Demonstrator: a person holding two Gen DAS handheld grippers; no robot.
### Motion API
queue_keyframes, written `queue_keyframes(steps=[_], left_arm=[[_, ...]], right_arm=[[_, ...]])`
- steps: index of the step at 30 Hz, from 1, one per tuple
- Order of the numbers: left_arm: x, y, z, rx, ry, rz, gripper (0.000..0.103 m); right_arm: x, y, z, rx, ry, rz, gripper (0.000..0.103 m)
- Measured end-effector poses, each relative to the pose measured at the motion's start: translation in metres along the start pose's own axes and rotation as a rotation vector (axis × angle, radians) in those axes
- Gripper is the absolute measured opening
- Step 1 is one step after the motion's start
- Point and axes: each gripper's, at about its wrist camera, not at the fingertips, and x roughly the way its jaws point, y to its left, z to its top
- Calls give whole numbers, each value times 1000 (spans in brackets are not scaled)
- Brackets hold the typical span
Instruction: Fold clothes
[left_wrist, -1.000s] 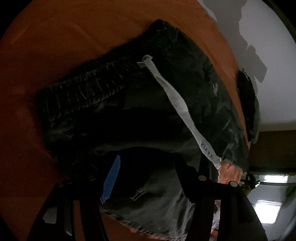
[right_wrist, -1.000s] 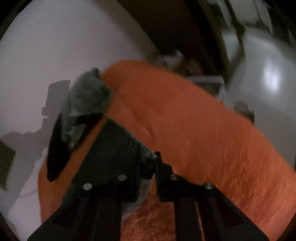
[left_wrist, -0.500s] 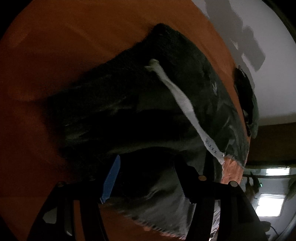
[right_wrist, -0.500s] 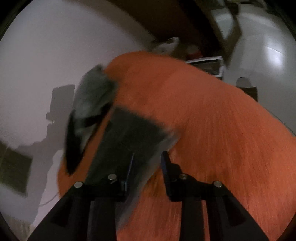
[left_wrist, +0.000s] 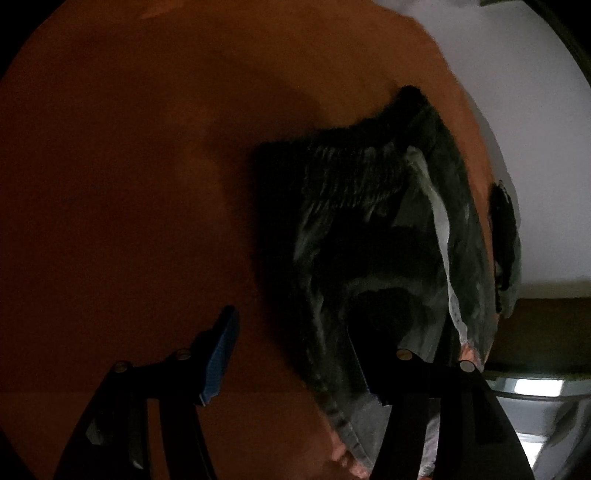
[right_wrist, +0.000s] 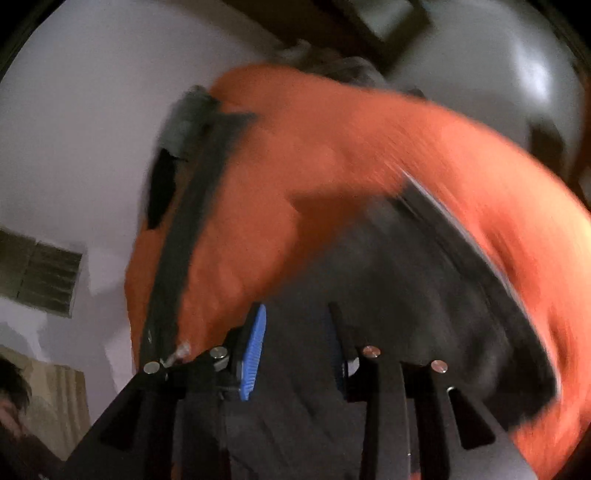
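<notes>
Under the right tongs (right_wrist: 295, 343) dark shorts (left_wrist: 369, 229) — jaws opening, nothing pinched; left tongs (left_wrist: 295, 354) spread, shorts beside.

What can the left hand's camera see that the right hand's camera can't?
Only the left wrist view shows the white drawstring lying across the dark shorts, their ribbed waistband, and the left gripper open above the cover. Only the right wrist view shows the right gripper, its jaws opening with nothing clearly pinched, blurred dark cloth beneath. Both show the orange cover and a white wall.
</notes>
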Motion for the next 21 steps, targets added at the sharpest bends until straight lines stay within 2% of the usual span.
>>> queue_keyframes(steps=[3, 7, 9, 16, 21], left_arm=[[10, -5, 9, 11, -12, -24, 62], [28, -7, 19, 22, -8, 4, 64], [30, -4, 20, 0, -10, -2, 64], [30, 0, 20, -28, -14, -12, 64], [38, -5, 19, -39, -17, -6, 68]], right_arm=[[-10, -32, -26, 80, 10, -31, 32], [-33, -56, -48, 120, -19, -50, 32], [-42, -64, -57, 137, -33, -60, 36], [-59, -96, -82, 207, -57, -65, 42], [-60, -112, -85, 277, -68, -23, 48]])
